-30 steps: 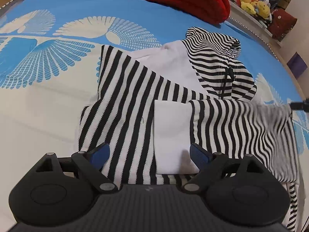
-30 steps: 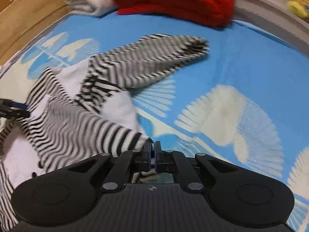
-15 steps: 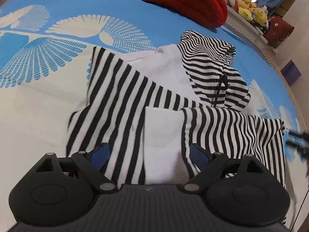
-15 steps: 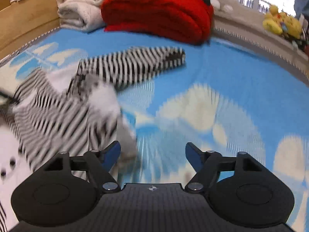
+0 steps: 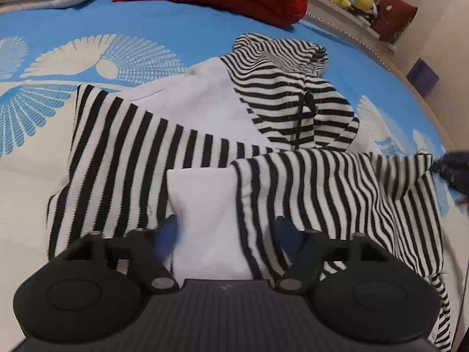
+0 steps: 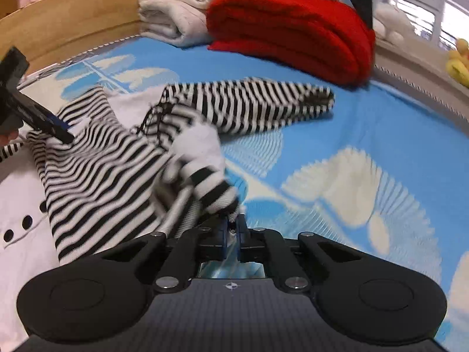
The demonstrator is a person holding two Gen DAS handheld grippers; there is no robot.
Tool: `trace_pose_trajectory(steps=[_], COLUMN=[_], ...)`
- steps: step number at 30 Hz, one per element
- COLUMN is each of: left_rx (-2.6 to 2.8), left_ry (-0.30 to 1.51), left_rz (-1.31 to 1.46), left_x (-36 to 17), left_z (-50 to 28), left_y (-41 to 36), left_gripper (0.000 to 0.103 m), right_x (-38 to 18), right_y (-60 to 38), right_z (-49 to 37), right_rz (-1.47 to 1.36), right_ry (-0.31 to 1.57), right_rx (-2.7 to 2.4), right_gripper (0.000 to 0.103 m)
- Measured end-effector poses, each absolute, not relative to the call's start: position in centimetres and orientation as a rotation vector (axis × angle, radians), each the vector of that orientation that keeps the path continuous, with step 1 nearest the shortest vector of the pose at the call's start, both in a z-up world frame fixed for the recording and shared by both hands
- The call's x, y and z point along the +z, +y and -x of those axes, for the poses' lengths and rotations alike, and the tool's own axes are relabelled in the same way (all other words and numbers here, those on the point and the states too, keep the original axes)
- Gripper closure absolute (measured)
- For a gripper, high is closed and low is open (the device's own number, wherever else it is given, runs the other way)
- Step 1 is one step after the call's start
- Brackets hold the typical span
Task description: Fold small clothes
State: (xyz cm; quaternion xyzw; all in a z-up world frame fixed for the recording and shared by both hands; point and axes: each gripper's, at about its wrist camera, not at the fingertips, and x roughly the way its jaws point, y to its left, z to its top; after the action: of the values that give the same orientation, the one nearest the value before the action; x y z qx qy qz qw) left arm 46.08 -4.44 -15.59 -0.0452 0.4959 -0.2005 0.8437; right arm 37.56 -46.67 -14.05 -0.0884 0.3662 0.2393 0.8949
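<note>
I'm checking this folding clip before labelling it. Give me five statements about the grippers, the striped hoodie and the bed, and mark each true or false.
1. The right gripper is shut on a bunched bit of the striped hoodie. True.
2. The left gripper is clamped on the hood. False: its jaws stand open over the hoodie's white panel.
3. A red blanket lies folded at the far end of the bed. True.
4. The hoodie's striped hood points away from the left gripper. True.
5. The bedsheet is plain green. False: it is blue with a white feather-like print.
</note>
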Motion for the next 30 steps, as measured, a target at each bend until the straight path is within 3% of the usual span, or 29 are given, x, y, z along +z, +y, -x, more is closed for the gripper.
trace_pose_trajectory(steps=[4, 11, 13, 17, 23, 30], left_rx=[-0.404, -0.397, -0.401, -0.402, -0.405, -0.403], left_ry=[1.05, 1.049, 1.048, 1.054, 1.053, 1.051], left_rz=[0.111, 0.119, 0.118, 0.139, 0.125, 0.129], left_x=[-15.7, -15.6, -15.5, -15.5, -15.4, -15.6], left_z=[-46.5, -46.5, -46.5, -46.6, -46.5, -46.5], left_y=[-3.6, -3.6, -3.6, -3.3, -3.5, -3.5], left_gripper=[0.049, 0.049, 0.049, 0.049, 0.047, 0.045], right_x=[-11.7, -12.7, -13.4, -12.5, -13.4, -15.0], right_y=[-47.4, -47.9, -48.5, -48.3, -50.5, -49.0], right_z=[-39.4, -44.7, -45.7, -43.7, -42.5, -45.0], right_rz=[0.257, 0.349, 0.276, 0.191, -0.062, -0.142], right_ry=[0.791, 0.967, 1.039, 0.949, 1.027, 0.933], right_rx=[0.549, 0.266, 0.167, 0.228, 0.19, 0.129], right_gripper=[0.103, 0.103, 0.097, 0.089, 0.089, 0.089])
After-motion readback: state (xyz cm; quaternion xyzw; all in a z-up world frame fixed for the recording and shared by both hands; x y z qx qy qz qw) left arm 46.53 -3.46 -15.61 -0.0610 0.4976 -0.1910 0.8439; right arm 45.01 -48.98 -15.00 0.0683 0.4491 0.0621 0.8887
